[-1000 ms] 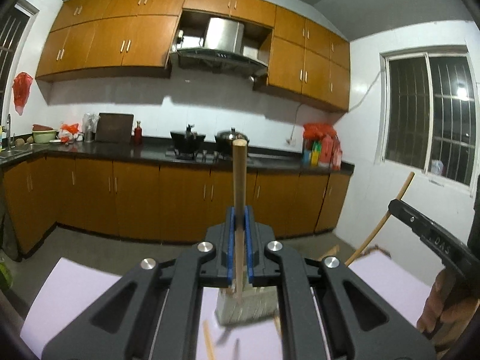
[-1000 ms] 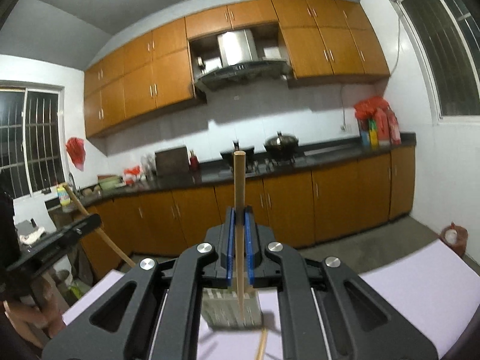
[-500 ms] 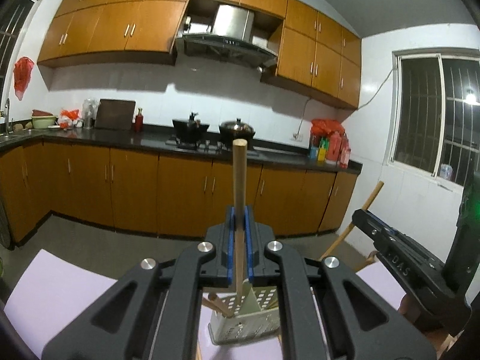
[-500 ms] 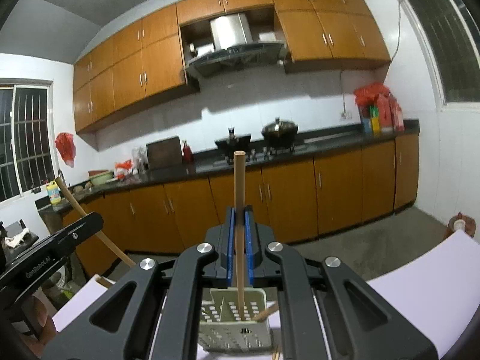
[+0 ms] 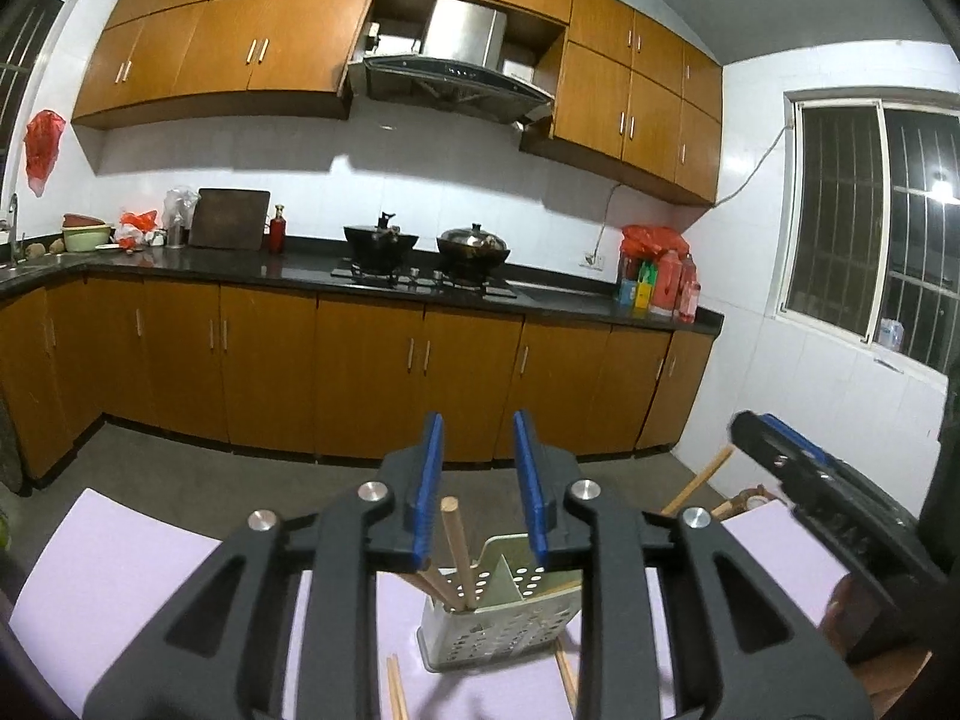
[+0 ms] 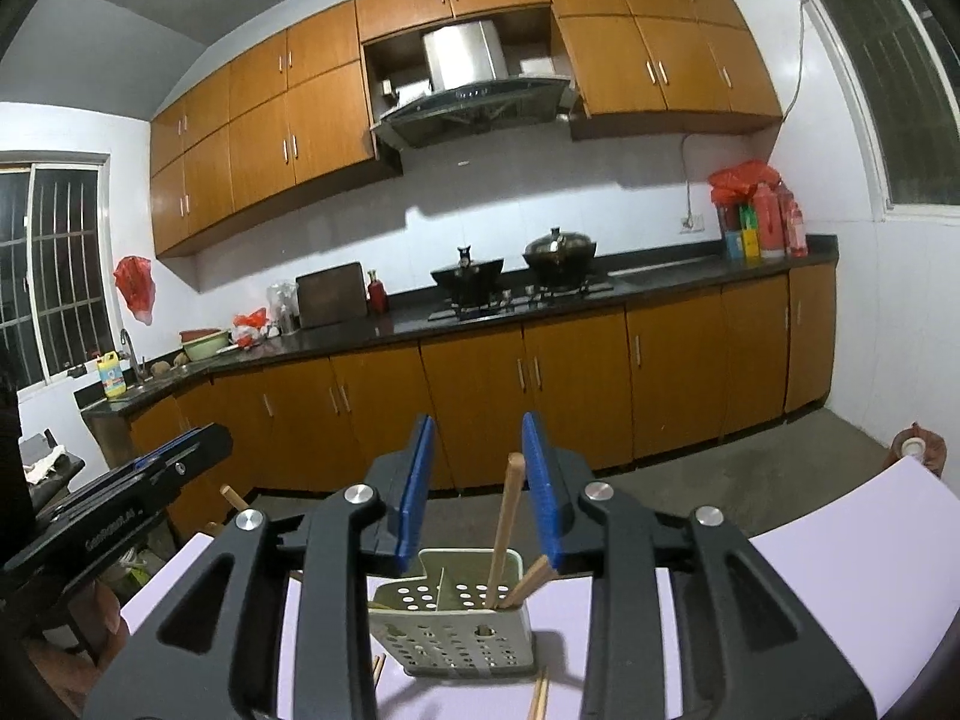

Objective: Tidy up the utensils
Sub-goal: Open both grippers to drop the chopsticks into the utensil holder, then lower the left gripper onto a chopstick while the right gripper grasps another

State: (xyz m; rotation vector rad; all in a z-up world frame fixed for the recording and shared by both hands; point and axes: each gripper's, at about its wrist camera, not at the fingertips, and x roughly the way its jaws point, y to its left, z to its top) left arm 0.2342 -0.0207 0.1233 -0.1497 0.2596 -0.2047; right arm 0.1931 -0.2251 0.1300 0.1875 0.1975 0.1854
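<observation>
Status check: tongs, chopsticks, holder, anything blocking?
Left tongs and right tongs just opened, gripping nothing. Chopsticks standing in perforated holder. Loose chopsticks on mat; nothing blocking.

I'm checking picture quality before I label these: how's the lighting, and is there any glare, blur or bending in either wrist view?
Left wrist view: dim indoor light, dark corners from the fisheye, cabinets bowed, a bright lamp glare in the window, and blur low on the table. Right wrist view: the same curved lines, soft shadow under the hood, and the holder reasonably sharp.
</observation>
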